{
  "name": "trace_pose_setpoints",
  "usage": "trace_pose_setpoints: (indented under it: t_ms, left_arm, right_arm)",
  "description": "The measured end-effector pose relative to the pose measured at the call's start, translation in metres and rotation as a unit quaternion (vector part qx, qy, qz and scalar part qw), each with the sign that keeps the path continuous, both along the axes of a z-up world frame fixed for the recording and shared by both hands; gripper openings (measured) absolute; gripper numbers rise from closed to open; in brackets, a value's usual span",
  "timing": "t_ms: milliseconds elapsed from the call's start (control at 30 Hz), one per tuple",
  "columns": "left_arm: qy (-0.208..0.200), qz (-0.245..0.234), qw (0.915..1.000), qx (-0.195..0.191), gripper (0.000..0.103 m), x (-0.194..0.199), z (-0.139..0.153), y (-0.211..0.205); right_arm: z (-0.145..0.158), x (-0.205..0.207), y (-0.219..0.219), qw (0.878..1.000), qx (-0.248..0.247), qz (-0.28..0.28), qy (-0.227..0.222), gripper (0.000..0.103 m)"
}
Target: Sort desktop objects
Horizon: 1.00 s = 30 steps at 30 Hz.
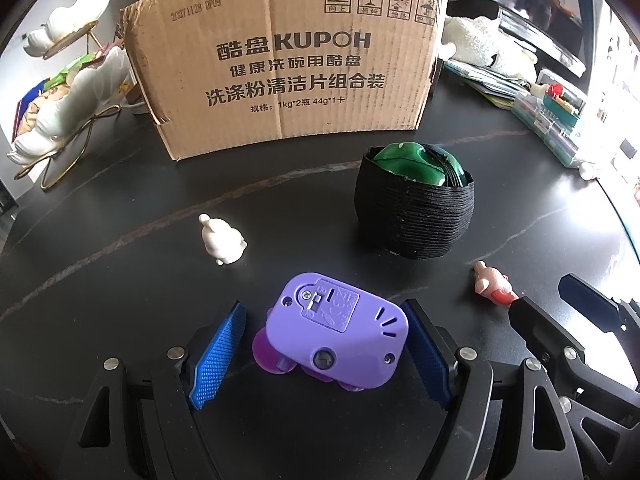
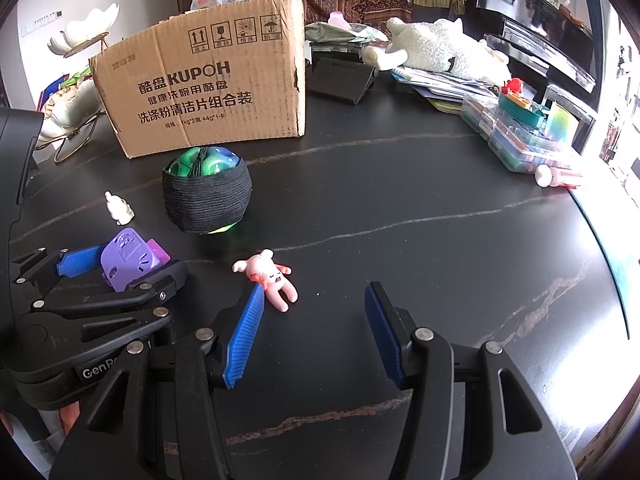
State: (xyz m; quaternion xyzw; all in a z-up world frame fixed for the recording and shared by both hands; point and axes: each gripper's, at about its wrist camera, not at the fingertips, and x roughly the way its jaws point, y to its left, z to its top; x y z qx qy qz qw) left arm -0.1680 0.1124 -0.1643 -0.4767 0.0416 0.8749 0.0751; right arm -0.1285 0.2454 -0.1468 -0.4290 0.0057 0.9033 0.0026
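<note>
A purple toy car (image 1: 338,332) lies upside down on the black table between the open fingers of my left gripper (image 1: 326,320); the right pad is at or near its side, the left pad stands apart. It also shows in the right wrist view (image 2: 128,258). My right gripper (image 2: 314,300) is open and empty; a pink pig figure (image 2: 272,278) lies just beyond its left fingertip, and also shows in the left wrist view (image 1: 492,283). A small white figurine (image 1: 220,240) stands to the left. A black woven basket (image 1: 416,216) holds a green object (image 1: 412,162).
A cardboard box (image 1: 288,60) stands behind the basket. White shell-shaped dishes on a gold wire stand (image 1: 68,92) are at the far left. A plush sheep (image 2: 436,48), papers and clear plastic cases (image 2: 516,132) line the far right edge of the table (image 2: 440,220).
</note>
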Motion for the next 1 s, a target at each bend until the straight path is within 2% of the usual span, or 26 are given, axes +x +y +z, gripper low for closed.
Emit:
trace_pose_setpoints:
  t_ms: [100, 233, 733, 1000]
  left_arm:
    - [0.006, -0.003, 1.0000, 0.003, 0.075, 0.002, 0.001, -0.001]
    - [0.009, -0.013, 0.9999, 0.004, 0.058, 0.005, 0.003, 0.001]
    - [0.008, -0.006, 0.9999, 0.004, 0.055, 0.008, 0.009, -0.003]
    - [0.026, 0.004, 0.9996, -0.005, 0.055, 0.007, 0.014, -0.011]
  right_arm:
    - [0.000, 0.000, -0.001, 1.000, 0.001, 0.002, 0.000, 0.051]
    - [-0.001, 0.000, -0.002, 1.000, 0.001, 0.006, -0.001, 0.051]
    - [0.004, 0.003, -0.006, 1.000, -0.001, 0.016, 0.009, 0.050]
    - [0.006, 0.000, -0.011, 0.999, -0.008, 0.030, 0.017, 0.049]
